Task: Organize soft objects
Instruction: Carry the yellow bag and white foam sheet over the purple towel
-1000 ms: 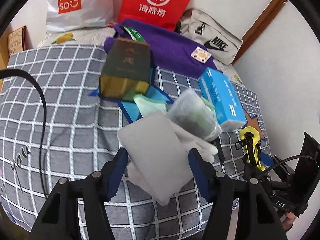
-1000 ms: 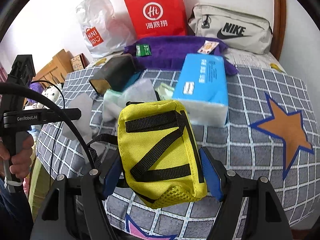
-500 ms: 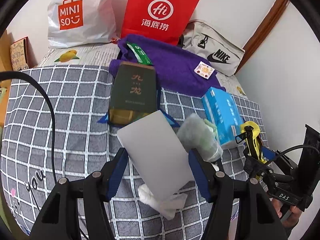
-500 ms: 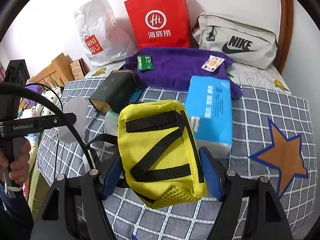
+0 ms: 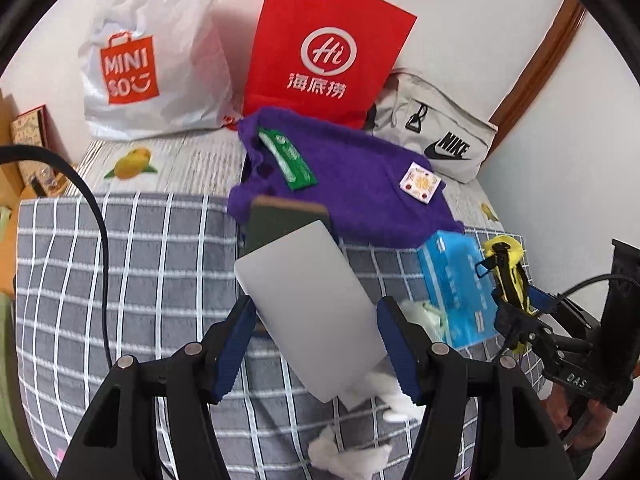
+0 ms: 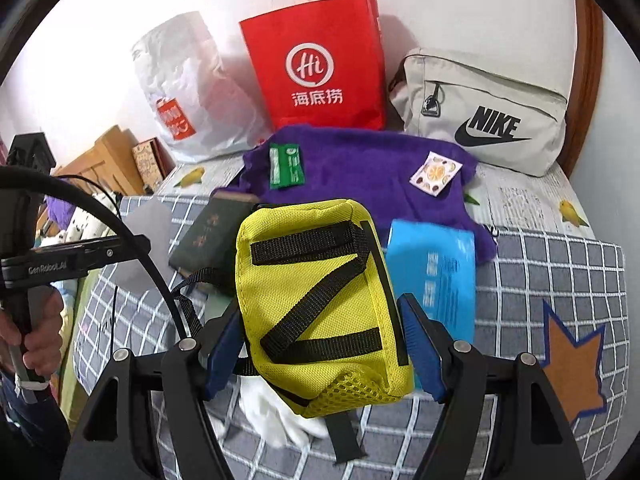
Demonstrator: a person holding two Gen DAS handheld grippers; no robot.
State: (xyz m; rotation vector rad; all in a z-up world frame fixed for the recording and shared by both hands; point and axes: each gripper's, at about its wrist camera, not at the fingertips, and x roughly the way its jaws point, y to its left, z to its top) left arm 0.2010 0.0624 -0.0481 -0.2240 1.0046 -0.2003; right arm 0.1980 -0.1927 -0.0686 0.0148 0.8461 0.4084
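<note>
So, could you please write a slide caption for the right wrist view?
Right gripper shut on yellow pouch above the checked bedspread.

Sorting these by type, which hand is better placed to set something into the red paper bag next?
Hard to call, slightly the left: its flat grey pouch points toward the red bag. The right holds a bulkier yellow pouch.

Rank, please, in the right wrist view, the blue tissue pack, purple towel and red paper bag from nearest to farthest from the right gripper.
From the right gripper:
1. Blue tissue pack, just beyond its right finger.
2. Purple towel, farther back, centre.
3. Red paper bag, standing against the wall.
</note>
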